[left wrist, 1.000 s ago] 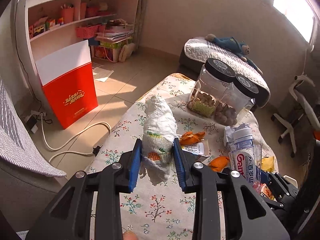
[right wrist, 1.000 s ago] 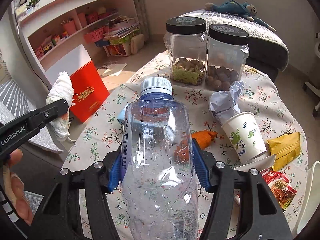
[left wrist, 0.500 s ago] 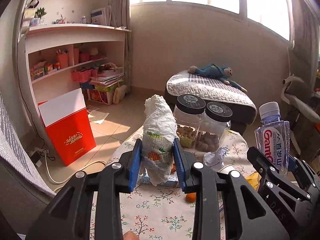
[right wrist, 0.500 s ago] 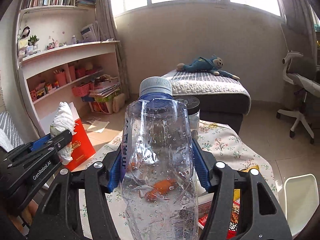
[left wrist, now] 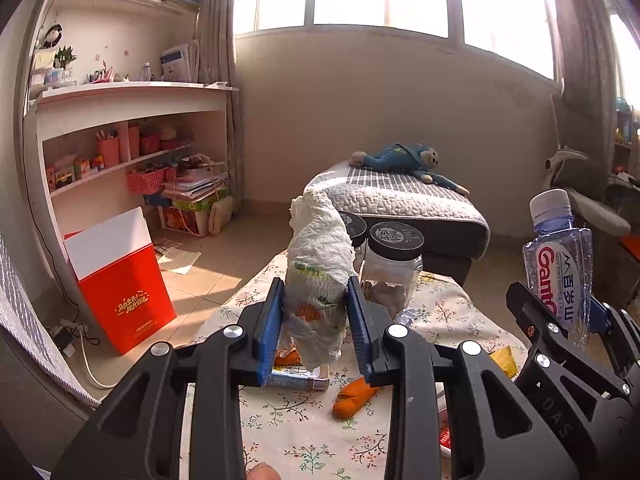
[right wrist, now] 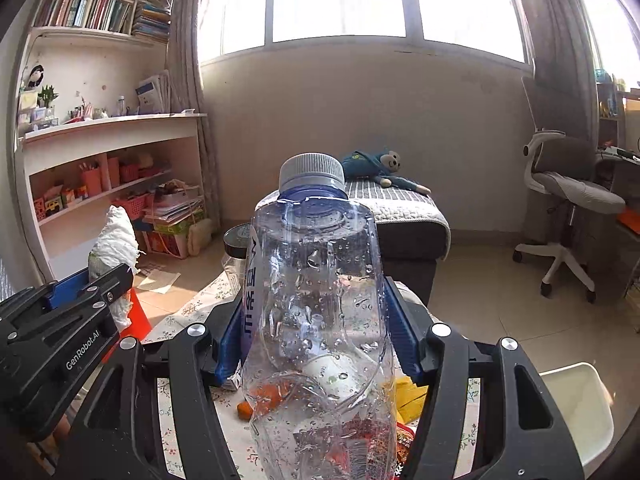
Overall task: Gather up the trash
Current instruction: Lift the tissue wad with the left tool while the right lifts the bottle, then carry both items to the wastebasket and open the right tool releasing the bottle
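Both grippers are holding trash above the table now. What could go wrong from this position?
The left gripper pinches only the lower part of the crumpled white paper wad; its loose top may flop or slip out. The right gripper squeezes the empty clear plastic bottle, whose wet, smooth wall could slide. A dropped item might hit the two black-lidded clear jars below.

Home, kid's room/study: bookshelf [right wrist: 92,8] w/ books; daybed [left wrist: 400,204] w/ plush monkey [left wrist: 404,160]; desk chair [right wrist: 568,200]; floral-cloth table [left wrist: 304,420].

jars [left wrist: 394,256] on table [left wrist: 304,432] | bed [left wrist: 404,204] behind table | bag [left wrist: 120,292] left of table
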### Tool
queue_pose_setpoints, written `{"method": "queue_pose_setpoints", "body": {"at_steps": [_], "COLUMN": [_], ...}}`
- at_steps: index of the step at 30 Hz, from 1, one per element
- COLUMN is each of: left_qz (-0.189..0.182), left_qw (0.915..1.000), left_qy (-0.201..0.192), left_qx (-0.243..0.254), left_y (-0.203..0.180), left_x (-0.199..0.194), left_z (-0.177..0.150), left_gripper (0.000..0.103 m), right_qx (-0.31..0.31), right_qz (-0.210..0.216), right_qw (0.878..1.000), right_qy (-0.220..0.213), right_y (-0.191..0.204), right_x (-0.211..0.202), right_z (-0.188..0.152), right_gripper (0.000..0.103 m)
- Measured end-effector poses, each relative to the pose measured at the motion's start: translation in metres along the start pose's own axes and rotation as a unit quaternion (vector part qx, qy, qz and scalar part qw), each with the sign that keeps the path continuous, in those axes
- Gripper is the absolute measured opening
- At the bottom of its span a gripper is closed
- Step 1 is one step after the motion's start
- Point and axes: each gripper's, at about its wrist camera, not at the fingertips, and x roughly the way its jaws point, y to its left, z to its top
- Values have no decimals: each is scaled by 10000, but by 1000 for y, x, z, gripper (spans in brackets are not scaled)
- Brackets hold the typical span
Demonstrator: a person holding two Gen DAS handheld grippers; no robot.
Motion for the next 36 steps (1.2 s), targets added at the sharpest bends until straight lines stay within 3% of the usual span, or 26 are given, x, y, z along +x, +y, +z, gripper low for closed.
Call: {"method": "queue_pose_setpoints", "body": {"at_steps": [36], "left_qz": [-1077], "left_qw": [9923], "left_qy": [-79], "left_qx": [600], "left_y": [-143], "left_x": [-21], "left_z": [-11], "left_gripper": [33], "right_qx": [446], "right_qz": [-1190], "right_qw": [9919], "right_qy": [3], "right_y": [-122], "right_x": [-39], "right_z": [-12], "right_gripper": [59]}}
